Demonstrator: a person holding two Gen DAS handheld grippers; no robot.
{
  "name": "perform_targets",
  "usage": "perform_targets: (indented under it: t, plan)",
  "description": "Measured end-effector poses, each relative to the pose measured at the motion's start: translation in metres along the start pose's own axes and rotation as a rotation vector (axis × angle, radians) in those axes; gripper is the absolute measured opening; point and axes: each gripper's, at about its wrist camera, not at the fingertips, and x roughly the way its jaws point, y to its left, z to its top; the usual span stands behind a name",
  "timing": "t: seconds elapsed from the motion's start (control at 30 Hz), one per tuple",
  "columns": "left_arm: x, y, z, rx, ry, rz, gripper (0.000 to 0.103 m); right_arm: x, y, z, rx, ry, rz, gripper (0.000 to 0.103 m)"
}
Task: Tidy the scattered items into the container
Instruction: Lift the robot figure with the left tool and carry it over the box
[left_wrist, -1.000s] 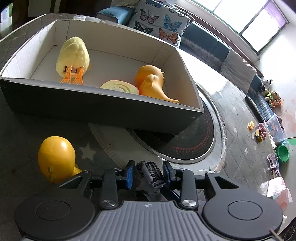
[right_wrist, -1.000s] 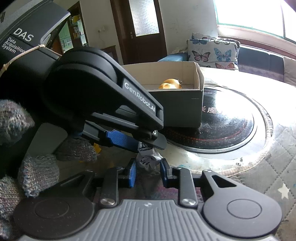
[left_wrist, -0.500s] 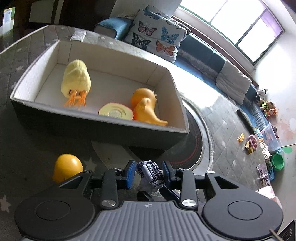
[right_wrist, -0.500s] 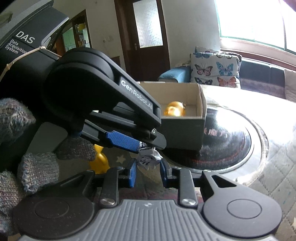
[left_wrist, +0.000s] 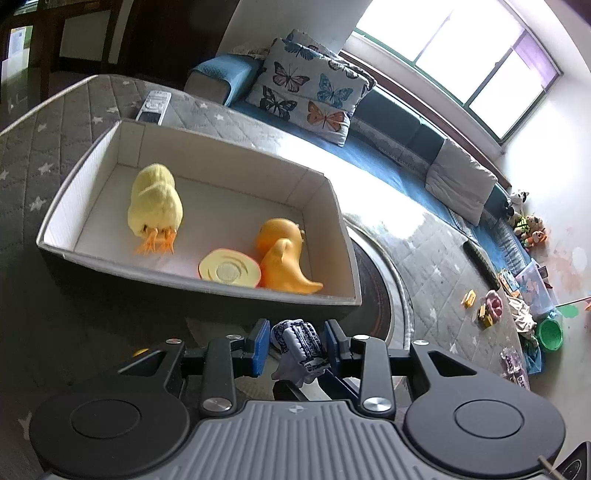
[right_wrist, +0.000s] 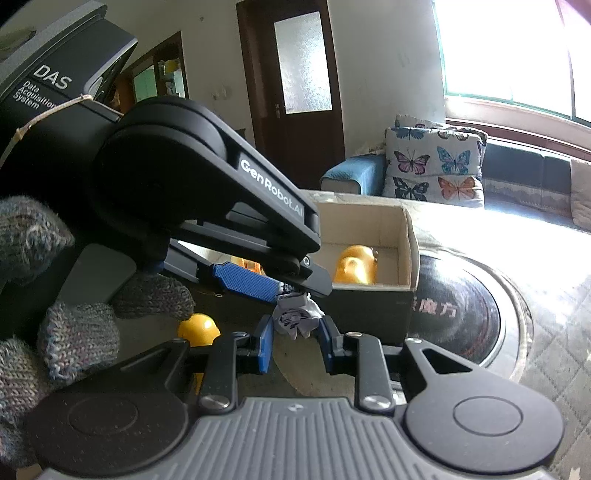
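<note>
Grey quilted table w/ box (left_wrist: 354, 273) on it. Left gripper (left_wrist: 297, 347) clamped on small blue-white toy (left_wrist: 299, 341), now lifted higher vs 1 s ago, just short of near wall. Right gripper (right_wrist: 295, 338) apart around the toy. Yellow ball (right_wrist: 197, 328) left outside. Free floor space in the box's left front; must clear rim.

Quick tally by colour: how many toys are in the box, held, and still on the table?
Yellow plush chick in box: 1
Pale yellow disc in box: 1
Orange duck in box: 1
Blue-white toy in left tongs: 1
Yellow-orange toy on table: 1
Total: 5
</note>
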Motion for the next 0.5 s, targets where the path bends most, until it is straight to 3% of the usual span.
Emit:
perform_targets:
  t: [0.5]
  plan:
    - [-0.001,0.011,0.031,-0.028,-0.02,0.009,0.035,0.024,0.001,0.026,-0.02,-0.017,0.02,0.025]
